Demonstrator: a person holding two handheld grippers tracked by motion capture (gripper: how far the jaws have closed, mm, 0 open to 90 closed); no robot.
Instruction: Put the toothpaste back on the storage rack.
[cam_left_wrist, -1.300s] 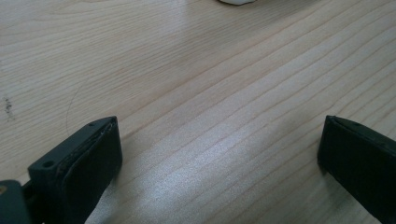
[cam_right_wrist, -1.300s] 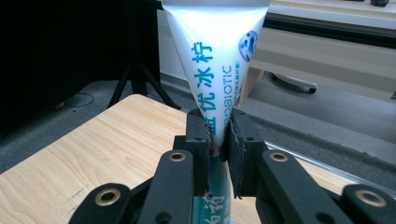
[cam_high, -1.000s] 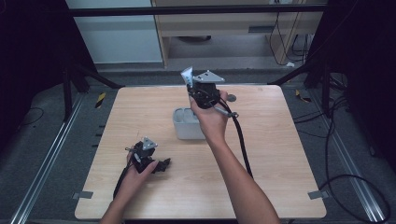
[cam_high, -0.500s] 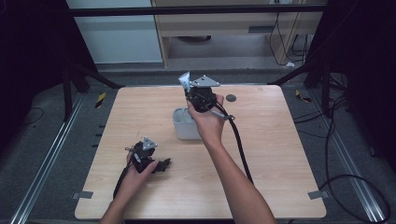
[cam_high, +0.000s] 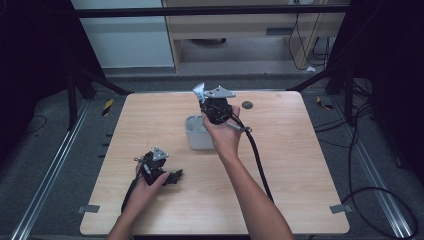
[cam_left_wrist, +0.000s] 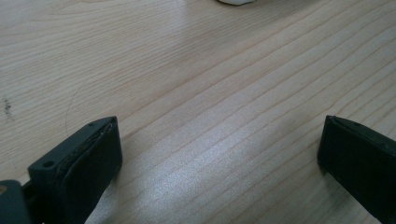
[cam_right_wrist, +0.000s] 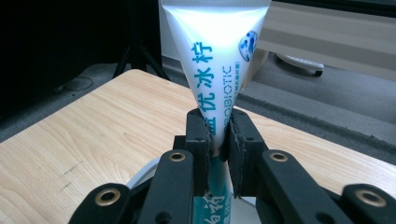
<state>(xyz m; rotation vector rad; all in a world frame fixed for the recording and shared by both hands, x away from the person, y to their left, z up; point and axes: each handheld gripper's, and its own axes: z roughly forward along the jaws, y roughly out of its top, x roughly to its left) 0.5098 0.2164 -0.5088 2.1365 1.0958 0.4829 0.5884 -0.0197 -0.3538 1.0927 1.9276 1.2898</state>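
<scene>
1. Two claws, two jobs — the right claw (cam_right_wrist: 216, 140) is clamped on the toothpaste tube (cam_right_wrist: 215, 51), which now hangs higher above the grey cup (cam_high: 198, 133) than a moment ago.
2. That rise suggests the tube is leaving the cup, not going in.
3. Left claw (cam_left_wrist: 219, 154) rests on the counter (cam_high: 280, 165), jaws apart — holding nothing.
</scene>
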